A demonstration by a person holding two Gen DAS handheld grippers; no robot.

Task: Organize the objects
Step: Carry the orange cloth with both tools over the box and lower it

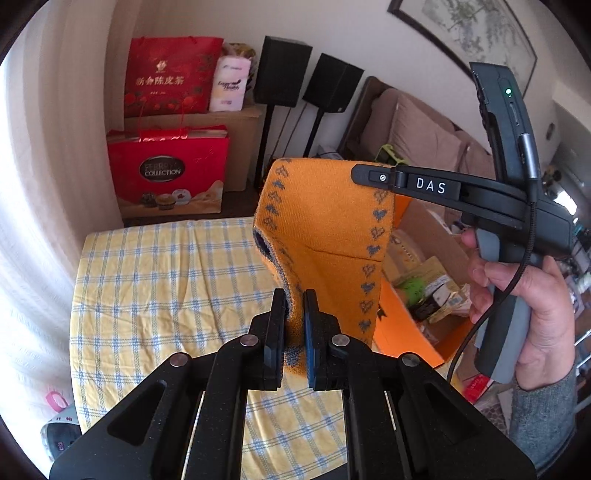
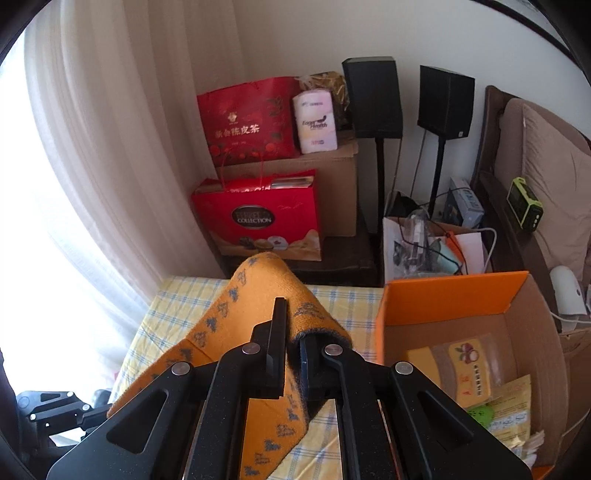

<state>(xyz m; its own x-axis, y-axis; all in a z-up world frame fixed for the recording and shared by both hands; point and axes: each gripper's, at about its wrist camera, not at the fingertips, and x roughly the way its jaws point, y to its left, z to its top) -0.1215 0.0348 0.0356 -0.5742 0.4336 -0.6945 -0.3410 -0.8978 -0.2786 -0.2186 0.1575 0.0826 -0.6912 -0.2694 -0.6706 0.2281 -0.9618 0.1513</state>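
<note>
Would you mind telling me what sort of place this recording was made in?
Most likely a lived-in room at home, perhaps a living room. A sofa with cushions stands along the wall, two speakers on stands sit in the corner, and a checked cloth covers the table.

Bright daylight glows through sheer white curtains [image 2: 92, 155] at the left. A plain pale wall [image 2: 295, 37] fills the upper centre, a brown cushioned sofa [image 2: 546, 177] sits at right, and a framed picture [image 1: 476, 29] hangs upper right.

Our left gripper [image 1: 293, 332] is matte black with silver rivets. Our right gripper [image 1: 356, 173] reads "DAS", with grey handle, green light, black cable; our sleeve [image 1: 543, 417] is grey knit.
</note>
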